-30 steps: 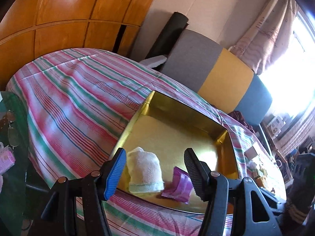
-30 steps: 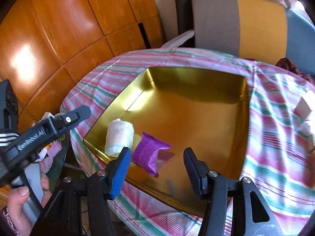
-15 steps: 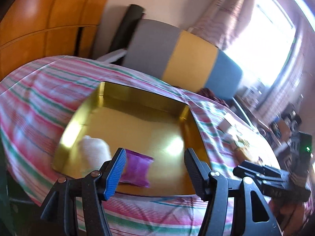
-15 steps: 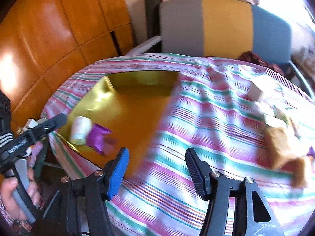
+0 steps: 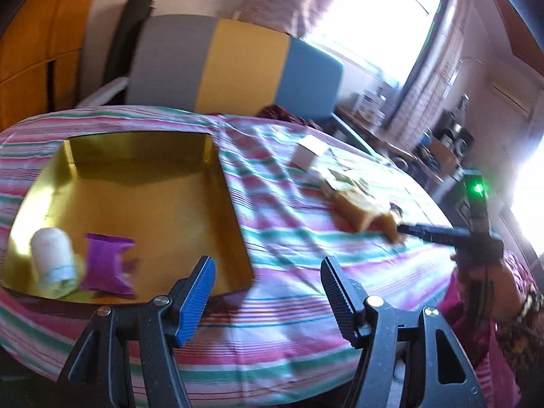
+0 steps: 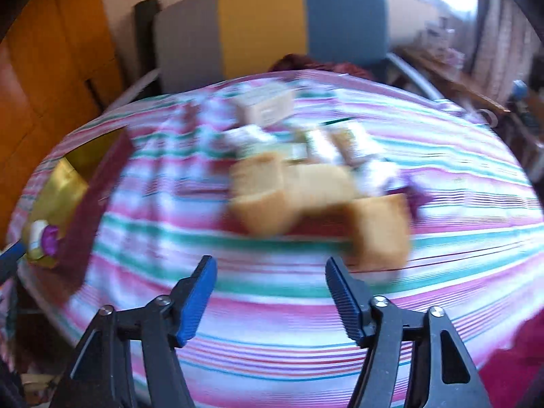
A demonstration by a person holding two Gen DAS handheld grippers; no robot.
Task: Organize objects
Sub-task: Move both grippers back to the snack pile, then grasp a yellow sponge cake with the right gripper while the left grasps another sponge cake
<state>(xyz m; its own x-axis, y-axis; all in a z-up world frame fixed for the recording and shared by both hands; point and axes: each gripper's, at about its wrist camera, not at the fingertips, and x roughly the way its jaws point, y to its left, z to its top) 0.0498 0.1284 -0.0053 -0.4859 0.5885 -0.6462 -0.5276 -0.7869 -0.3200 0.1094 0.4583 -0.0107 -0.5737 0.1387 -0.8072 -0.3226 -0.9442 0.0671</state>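
A shallow gold tray (image 5: 234,204) lies on the striped tablecloth at the left. In it are a rolled white towel (image 5: 54,261) and a purple packet (image 5: 105,261). The tray also shows at the far left of the right wrist view (image 6: 68,183). My left gripper (image 5: 267,284) is open and empty, above the cloth just right of the tray's near corner. My right gripper (image 6: 268,287) is open and empty, in front of a blurred pile of tan blocks (image 6: 316,200) and small packets (image 6: 268,108). The pile shows in the left wrist view (image 5: 360,207) with the right gripper's tip beside it.
The striped cloth (image 6: 258,306) covers a round table. A grey, yellow and blue chair back (image 5: 238,64) stands behind it. Wooden panelling (image 6: 51,78) is at the left. Shelves with clutter (image 5: 438,146) and a bright window are at the right.
Both grippers have swung right, away from the tray and toward the pile of blocks and packets. The towel and purple packet stay in the tray. Both grippers stay open.
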